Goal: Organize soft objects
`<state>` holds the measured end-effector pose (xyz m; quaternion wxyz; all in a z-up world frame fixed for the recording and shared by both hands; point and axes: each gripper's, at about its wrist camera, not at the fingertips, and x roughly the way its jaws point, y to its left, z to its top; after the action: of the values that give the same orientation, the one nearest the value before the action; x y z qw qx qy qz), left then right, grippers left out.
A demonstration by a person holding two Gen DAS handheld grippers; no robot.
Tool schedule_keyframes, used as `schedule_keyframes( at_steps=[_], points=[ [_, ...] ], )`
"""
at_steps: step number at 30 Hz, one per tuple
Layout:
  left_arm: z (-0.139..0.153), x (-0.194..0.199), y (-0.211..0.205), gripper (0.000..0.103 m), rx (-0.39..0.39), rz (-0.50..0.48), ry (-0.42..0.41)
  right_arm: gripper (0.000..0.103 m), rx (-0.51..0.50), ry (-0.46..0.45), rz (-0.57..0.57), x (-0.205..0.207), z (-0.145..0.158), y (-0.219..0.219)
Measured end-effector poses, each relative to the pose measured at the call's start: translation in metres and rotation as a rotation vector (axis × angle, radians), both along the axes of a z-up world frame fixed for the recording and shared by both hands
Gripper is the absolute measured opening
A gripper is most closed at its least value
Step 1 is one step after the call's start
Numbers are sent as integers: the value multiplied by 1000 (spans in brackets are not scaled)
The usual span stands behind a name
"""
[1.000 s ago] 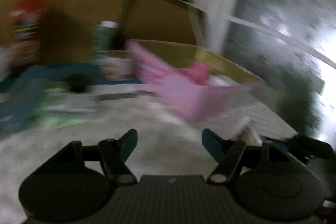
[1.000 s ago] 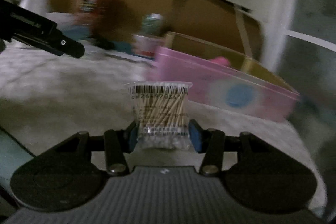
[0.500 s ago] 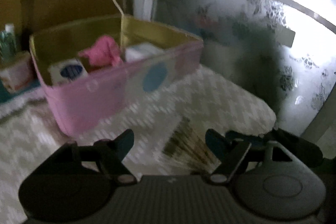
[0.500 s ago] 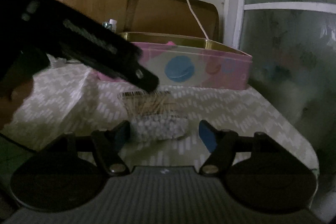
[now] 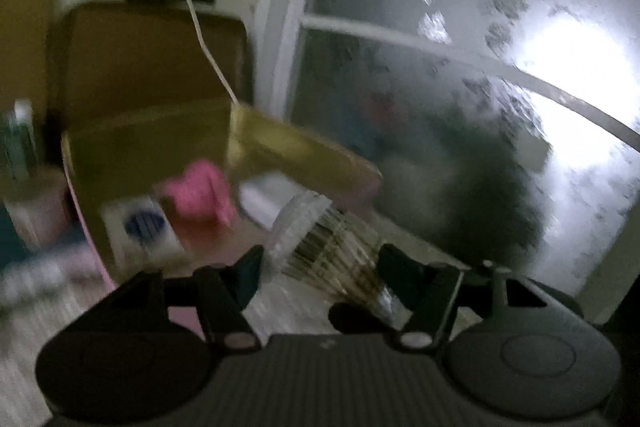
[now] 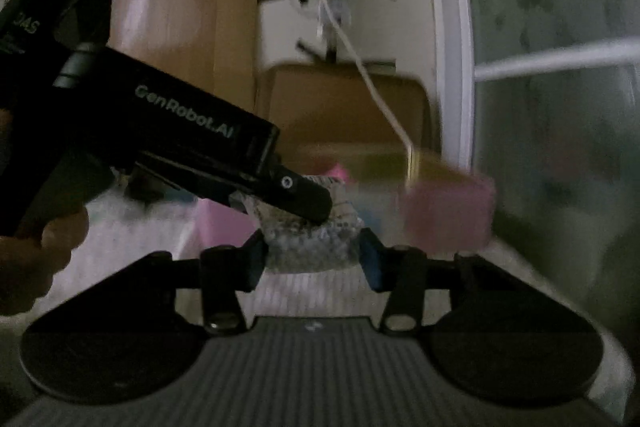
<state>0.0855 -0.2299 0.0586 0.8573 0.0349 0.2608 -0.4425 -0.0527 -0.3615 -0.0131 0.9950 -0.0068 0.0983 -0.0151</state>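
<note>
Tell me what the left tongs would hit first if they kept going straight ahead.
Probably the pink box: its gold-lined inside lies right past the cotton swab packet between the left tongs. Blur leaves depth unclear.

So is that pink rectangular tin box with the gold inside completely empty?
No, the pink tin box already holds a crumpled pink soft item and a white packet with a blue round mark.

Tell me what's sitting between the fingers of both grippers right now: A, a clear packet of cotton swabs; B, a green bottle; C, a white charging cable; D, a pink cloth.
A: the clear packet of cotton swabs lies between the fingers of the left gripper and the right gripper, in front of the pink box.
</note>
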Motion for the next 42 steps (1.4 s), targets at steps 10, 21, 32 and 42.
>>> schedule_keyframes(
  at_steps=[10, 21, 32, 42],
  points=[
    [-9, 92, -26, 78, 66, 196, 78, 55, 85, 111, -35, 118, 15, -15],
    [-6, 22, 58, 80, -77, 195, 1, 59, 92, -44, -36, 50, 12, 17],
    [-59, 1, 197, 81, 94, 494, 66, 32, 155, 137, 226, 50, 6, 77],
    [-65, 19, 287, 81, -19, 680, 115, 32, 208, 408, 337, 120, -6, 137]
  ],
)
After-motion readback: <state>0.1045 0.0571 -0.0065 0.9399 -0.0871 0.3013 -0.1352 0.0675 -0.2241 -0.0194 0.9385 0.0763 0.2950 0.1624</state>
